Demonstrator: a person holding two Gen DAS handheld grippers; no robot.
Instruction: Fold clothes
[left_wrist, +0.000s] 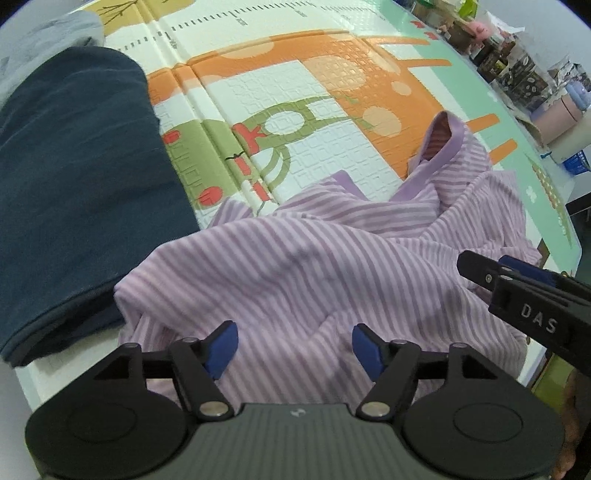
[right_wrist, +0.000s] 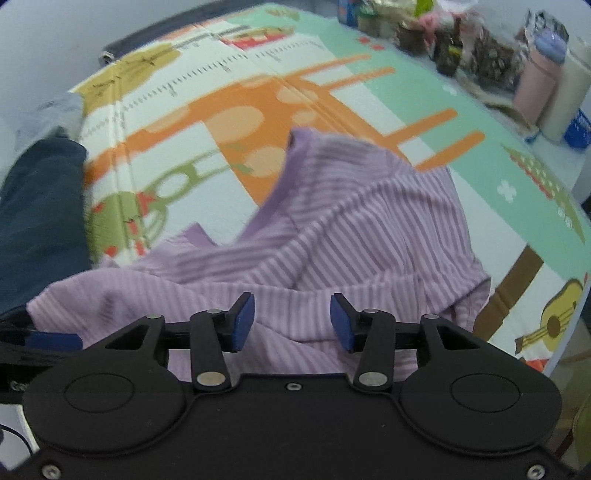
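Observation:
A lilac-and-white striped shirt (left_wrist: 314, 258) lies crumpled on the play mat (left_wrist: 332, 122), its plain purple neckband (left_wrist: 448, 144) raised at the far side. My left gripper (left_wrist: 294, 347) hovers over the shirt's near edge, open, with cloth below the blue pads but not pinched. One finger (left_wrist: 480, 271) of my right gripper reaches in from the right edge of that view. In the right wrist view the same shirt (right_wrist: 351, 229) fills the middle, and my right gripper (right_wrist: 292, 321) stands open above its near fold, nothing pressed between the pads.
A folded navy garment (left_wrist: 74, 184) lies left of the shirt, with a grey garment (left_wrist: 48, 33) behind it. Jars, packets and a pink tub (right_wrist: 532, 88) crowd the mat's far right edge. The mat's right edge (right_wrist: 576, 229) drops off close to the shirt.

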